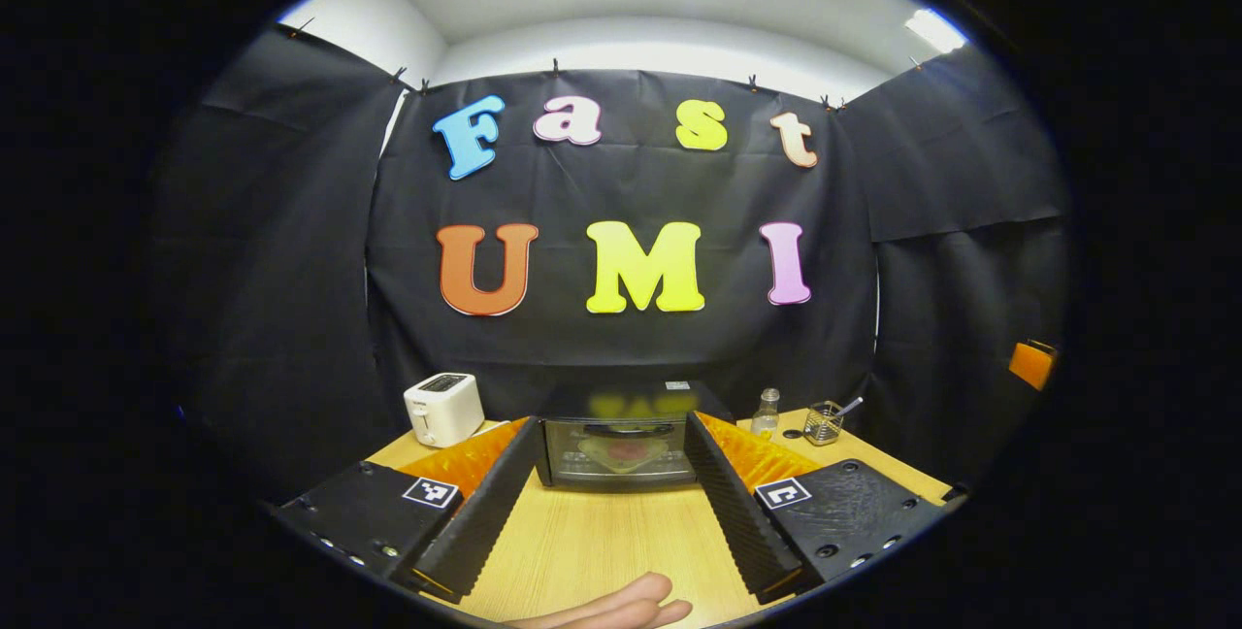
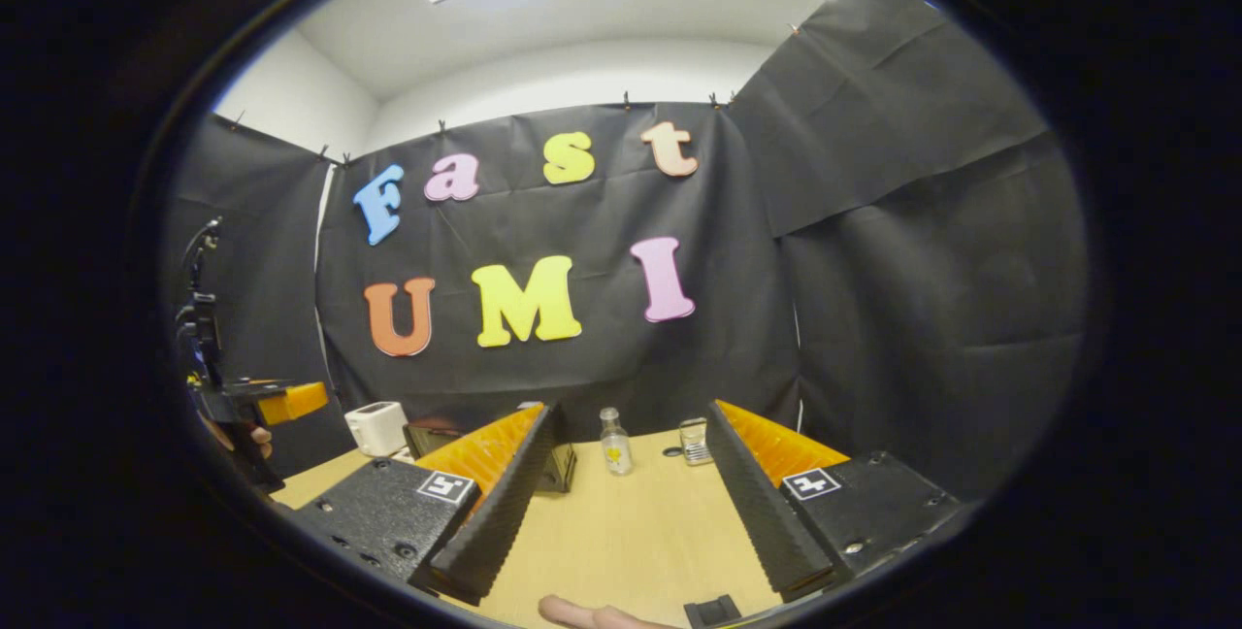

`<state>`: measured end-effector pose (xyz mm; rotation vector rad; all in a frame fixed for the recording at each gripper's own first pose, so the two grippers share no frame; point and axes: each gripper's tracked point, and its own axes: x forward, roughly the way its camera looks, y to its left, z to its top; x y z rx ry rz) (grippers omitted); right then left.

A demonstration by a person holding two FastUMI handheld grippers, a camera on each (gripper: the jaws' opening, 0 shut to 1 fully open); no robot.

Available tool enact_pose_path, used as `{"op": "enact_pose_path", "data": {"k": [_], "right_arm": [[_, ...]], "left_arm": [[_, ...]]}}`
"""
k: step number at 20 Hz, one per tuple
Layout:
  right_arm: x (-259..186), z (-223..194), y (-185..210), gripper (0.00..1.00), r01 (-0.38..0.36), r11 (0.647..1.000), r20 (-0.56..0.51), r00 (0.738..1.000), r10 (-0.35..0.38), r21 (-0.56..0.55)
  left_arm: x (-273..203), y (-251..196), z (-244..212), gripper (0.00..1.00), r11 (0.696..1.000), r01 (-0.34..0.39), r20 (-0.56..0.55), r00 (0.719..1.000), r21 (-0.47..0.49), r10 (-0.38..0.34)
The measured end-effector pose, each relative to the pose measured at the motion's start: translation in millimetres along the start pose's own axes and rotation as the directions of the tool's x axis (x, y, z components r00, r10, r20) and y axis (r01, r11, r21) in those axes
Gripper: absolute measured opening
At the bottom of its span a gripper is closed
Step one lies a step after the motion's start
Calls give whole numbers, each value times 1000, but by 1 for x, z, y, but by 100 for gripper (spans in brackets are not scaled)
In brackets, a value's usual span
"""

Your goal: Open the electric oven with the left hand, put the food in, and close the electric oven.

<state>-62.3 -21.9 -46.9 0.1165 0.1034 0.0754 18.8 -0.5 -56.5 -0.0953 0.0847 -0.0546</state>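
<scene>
The black electric oven (image 1: 621, 440) stands at the back of the wooden table (image 1: 602, 542) with its glass door shut. A reddish shape shows in the glass; I cannot tell whether it is inside or a reflection. My left gripper (image 1: 613, 427) is held open in front of the oven, apart from it, its fingers framing the door. In the right gripper view the oven (image 2: 432, 435) sits partly behind a finger. My right gripper (image 2: 633, 413) is open and holds nothing. The left gripper (image 2: 281, 401) appears far left, held by a hand.
A white toaster (image 1: 443, 408) stands left of the oven. To the oven's right are a small clear bottle (image 1: 767, 413) and a glass cup with a spoon (image 1: 823, 422). A person's fingers (image 1: 621, 610) rest at the table's near edge. A small black object (image 2: 713, 612) lies by that edge.
</scene>
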Motion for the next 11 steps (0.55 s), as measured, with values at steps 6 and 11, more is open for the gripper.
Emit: {"op": "enact_pose_path", "data": {"k": [6,11], "right_arm": [[-7,-1,11,95,-35,999,2,999,35,-30],[-13,1,15,100,-65,997,5,998,65,-47]], "left_arm": [[-43,-13,-14,95,999,25,-14,1000,-22,-25],[-43,0,-22,94,1000,-1,-37,999,5,1]]}}
